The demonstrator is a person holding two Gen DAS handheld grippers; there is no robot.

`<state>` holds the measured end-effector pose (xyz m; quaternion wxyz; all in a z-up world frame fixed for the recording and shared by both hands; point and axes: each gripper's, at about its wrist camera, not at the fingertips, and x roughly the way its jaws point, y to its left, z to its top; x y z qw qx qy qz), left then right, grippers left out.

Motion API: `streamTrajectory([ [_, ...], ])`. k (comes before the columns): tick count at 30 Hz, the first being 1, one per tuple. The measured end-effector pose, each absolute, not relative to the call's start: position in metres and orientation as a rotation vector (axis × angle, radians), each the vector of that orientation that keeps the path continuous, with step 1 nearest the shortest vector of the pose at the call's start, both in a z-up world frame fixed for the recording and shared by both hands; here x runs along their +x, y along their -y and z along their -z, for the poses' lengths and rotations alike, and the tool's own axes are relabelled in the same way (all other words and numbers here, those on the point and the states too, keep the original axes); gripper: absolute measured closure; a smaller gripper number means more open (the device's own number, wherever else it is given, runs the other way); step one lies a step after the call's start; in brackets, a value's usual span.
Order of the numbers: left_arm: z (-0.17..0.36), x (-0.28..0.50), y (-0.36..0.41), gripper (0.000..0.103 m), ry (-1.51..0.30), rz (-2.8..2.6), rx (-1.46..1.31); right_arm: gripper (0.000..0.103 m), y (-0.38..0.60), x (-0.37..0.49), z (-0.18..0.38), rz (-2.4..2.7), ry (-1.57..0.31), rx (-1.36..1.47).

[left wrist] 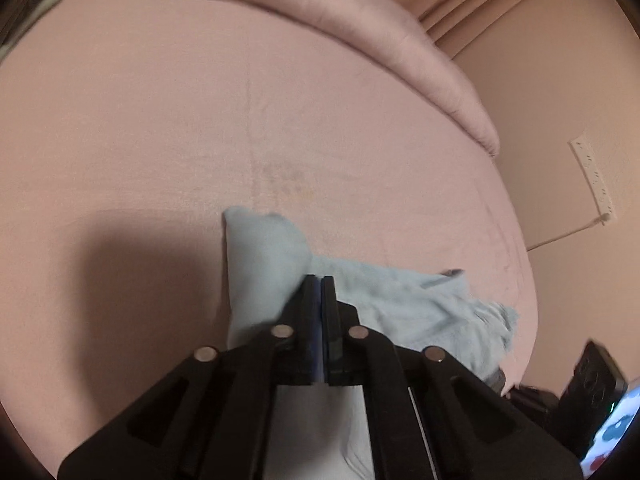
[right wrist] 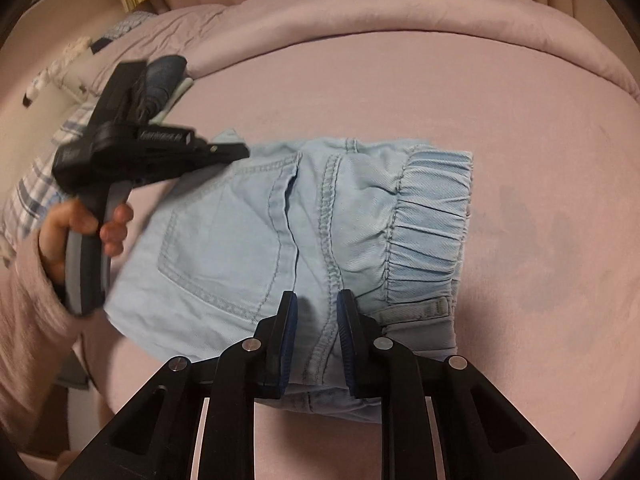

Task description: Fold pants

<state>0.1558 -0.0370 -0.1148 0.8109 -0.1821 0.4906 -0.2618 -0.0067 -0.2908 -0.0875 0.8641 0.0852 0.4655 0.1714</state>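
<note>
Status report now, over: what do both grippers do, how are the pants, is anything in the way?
Left gripper shut, at pants' far edge. Right gripper open, straddling the center seam. Pants folded compact on pink bed, waistband rightward. Nothing in the way.

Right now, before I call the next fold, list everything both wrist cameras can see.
pants: one pair, light blue, folded on the bed with the elastic waistband toward the right of the right wrist view
bed sheet: one, pink, under the pants
rolled duvet: one, pink, along the far edge of the bed
checked cloth: one, blue and white, far left of the bed
power strip: one, white, on the floor beside the bed
left gripper: black, shut on the pants at their far left edge
right gripper: black with blue pads, open, straddling the centre seam
left hand: on the left gripper's handle
</note>
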Motion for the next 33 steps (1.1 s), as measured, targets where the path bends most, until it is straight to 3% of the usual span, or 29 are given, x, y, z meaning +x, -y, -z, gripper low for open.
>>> streamTrajectory([
  [5, 0.094, 0.105, 0.022, 0.099, -0.974, 0.616, -0.335, 0.083, 0.288, 0.004, 0.072, -0.445, -0.922, 0.217],
  [10, 0.123, 0.064, 0.016, 0.102, -1.048, 0.595, -0.285, 0.083, 0.246, 0.037, 0.065, -0.505, -0.929, 0.139],
  [16, 0.121, 0.060, 0.017, 0.100, -1.049, 0.585, -0.289, 0.083, 0.174, 0.092, 0.069, -0.570, -1.014, 0.053],
  [22, 0.120, 0.039, 0.013, 0.100, -1.043, 0.598, -0.286, 0.082, 0.177, 0.118, 0.092, -0.542, -1.123, 0.122],
  [33, 0.109, 0.016, 0.022, 0.099, -1.023, 0.541, -0.203, 0.082, 0.207, 0.045, 0.053, -0.512, -0.981, 0.058],
])
